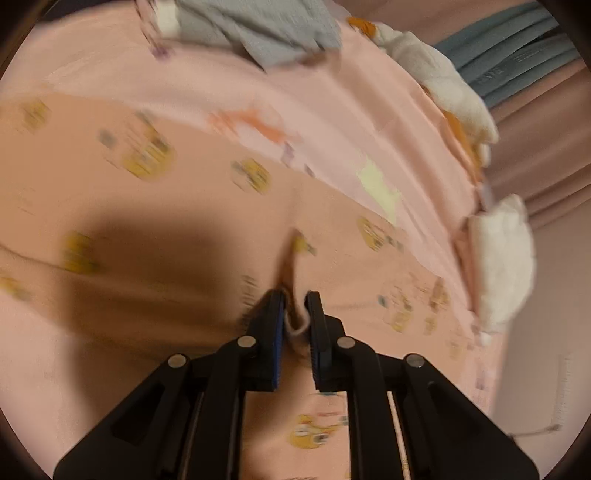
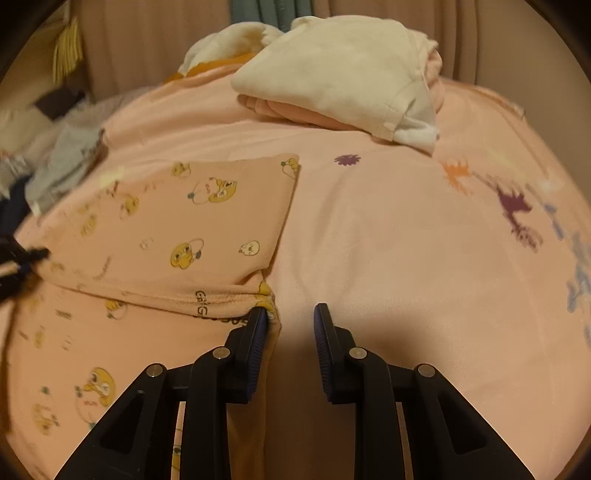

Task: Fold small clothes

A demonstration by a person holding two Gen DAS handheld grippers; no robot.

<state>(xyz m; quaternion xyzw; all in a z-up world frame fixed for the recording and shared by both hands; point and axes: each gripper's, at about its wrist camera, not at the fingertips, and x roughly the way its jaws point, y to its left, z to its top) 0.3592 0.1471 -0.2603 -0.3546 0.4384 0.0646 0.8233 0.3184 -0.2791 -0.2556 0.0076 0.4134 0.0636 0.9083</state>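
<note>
- Two hand-held grippers work one small garment: a peach-pink piece of child's clothing printed with yellow cartoon faces (image 2: 177, 229), lying on a pink bed cover (image 2: 388, 240).
- Left hand-held gripper (image 1: 295, 306): its jaws stand nearly together with a pinch of the printed cloth and a loop of white cord or edging between them. It looks clamped on the garment, likely to carry or steady one side of the fold. That view is motion-blurred, so the exact grip is hard to judge.
- Right hand-held gripper (image 2: 290, 317): its jaws stand apart with nothing between them. The left finger (image 2: 258, 332) touches the garment's corner at the stitched hem, while the right finger sits over bare bed cover. By my reading it is lined up at that corner either to take it or having just let it go; I cannot tell which.
- In the right wrist view, the garment already has one panel folded over itself, its upper layer forming a flat four-sided flap with a crisp right edge and a stitched hem with dark lettering running across the near side. The fold seems partly done.
- A folded pile of cream and pink clothes (image 2: 343, 74) sits well apart at the far side of the bed, probably the finished stack.
- Grey clothing (image 1: 258, 33) lies at the far edge, seemingly not yet folded.
</note>
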